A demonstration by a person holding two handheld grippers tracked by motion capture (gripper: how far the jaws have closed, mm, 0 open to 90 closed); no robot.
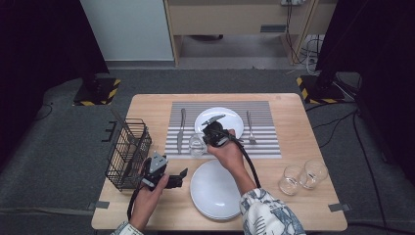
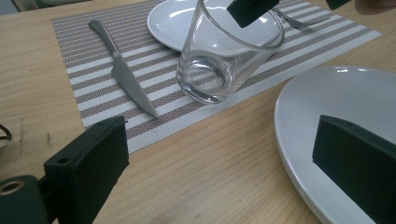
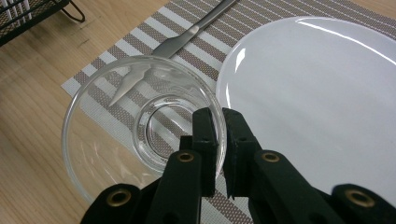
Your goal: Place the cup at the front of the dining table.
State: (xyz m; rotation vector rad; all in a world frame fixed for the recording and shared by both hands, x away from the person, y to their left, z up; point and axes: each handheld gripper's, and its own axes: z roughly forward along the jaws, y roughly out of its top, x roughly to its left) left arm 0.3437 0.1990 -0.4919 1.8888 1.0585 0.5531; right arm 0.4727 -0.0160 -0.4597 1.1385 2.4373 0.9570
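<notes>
At the centre of the high view, the right gripper point(image 1: 211, 134) has its jaws clamped on the glass point(image 1: 197, 145) rim over the striped placemat point(image 1: 266, 128), while the left gripper point(image 1: 177, 178), lower left, holds its jaws apart.

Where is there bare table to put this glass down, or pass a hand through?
Free: bare wood between the wire basket and the placemat; the right edge above the two glasses. Crowded: the placemat, with knife, plate, fork and the glass pinched by the right gripper.
</notes>
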